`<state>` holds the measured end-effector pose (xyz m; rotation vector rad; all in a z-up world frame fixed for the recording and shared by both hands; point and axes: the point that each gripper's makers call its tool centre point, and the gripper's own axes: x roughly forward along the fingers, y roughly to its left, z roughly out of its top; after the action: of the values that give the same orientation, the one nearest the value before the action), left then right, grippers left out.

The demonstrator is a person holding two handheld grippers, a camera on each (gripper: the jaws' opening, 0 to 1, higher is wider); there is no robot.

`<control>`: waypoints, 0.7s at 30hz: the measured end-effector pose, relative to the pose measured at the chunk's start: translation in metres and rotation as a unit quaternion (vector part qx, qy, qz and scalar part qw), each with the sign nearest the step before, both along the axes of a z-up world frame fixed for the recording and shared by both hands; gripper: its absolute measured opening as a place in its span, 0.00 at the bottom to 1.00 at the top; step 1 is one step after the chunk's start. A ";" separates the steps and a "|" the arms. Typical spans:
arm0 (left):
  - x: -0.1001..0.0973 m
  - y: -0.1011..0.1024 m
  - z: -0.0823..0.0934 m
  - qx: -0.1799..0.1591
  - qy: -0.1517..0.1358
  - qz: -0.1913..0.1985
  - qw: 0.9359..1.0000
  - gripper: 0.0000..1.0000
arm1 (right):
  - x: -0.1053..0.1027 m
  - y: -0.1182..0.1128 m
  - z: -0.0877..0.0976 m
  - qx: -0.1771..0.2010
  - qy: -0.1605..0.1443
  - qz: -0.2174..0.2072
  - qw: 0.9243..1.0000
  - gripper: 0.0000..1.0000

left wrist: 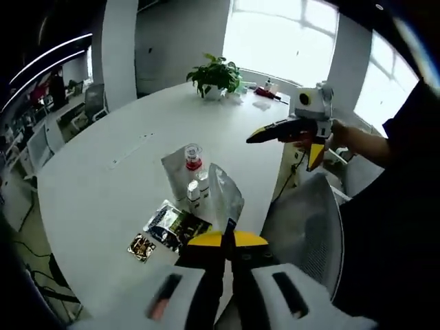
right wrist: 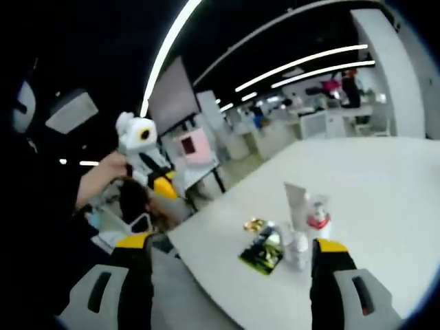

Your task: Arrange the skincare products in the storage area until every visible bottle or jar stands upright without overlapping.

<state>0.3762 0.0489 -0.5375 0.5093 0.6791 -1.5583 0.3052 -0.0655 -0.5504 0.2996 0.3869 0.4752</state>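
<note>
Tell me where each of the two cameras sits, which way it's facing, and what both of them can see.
Left gripper view: rides the left gripper, jaws shut, looking across the white table toward the potted plant; the right gripper enters, held by a hand.
Right gripper view: rides the right gripper, jaws wide open, looking over the table edge toward the office; the left gripper appears.
Shared: table, red-capped bottle, dark sachets.

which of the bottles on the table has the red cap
The bottle with the red cap is the one farthest back in the cluster, standing against the tall white tube. The two small bottles in front of it are pale, with no red on them.
</note>
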 end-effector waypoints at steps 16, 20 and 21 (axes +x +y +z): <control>-0.037 -0.004 0.014 -0.002 0.005 -0.041 0.999 0.05 | 0.000 0.069 0.045 0.049 -0.046 0.139 0.988 0.37; -0.046 -0.008 0.014 0.005 0.002 -0.060 0.998 0.05 | 0.001 0.080 0.049 0.055 -0.053 0.163 0.984 0.23; -0.048 -0.009 0.014 0.004 0.004 -0.063 0.998 0.05 | 0.002 0.081 0.049 0.056 -0.054 0.167 0.983 0.22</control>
<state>0.3285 0.0399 -0.5235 0.5616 0.6687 -1.6775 0.3068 0.0158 -0.5016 0.3180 0.3064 0.8411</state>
